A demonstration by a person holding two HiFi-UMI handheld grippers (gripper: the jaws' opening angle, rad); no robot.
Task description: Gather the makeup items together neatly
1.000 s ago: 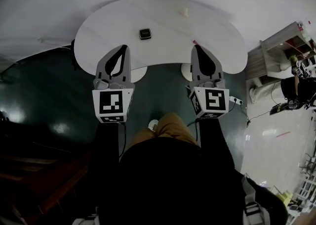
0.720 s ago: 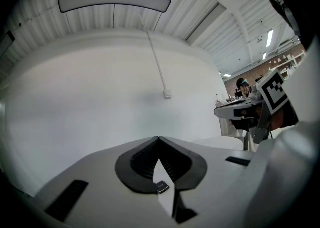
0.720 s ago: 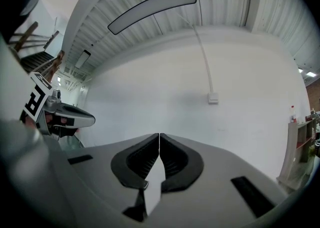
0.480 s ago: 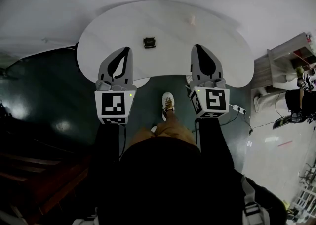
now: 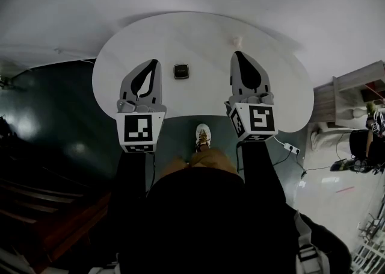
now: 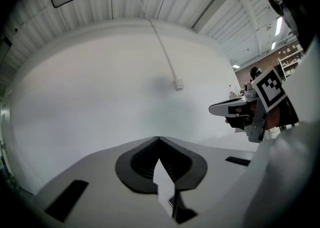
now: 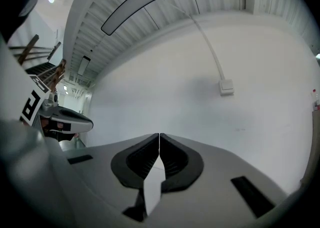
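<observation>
Left gripper (image 6: 159, 139): jaws together, nothing between them. Right gripper (image 7: 159, 136): jaws together, empty. Both are level over the near part of the white table (image 5: 120, 50).

Head view only: black square compact (image 5: 181, 71) lies on the table between the two grippers. A small pale item (image 5: 237, 41) sits just beyond the right tips.

Gripper views: mostly white wall (image 6: 100, 96) and a wall box (image 7: 227, 87).

Smooth matt white table (image 5: 198, 38), glossy dark floor (image 5: 69, 137)
</observation>
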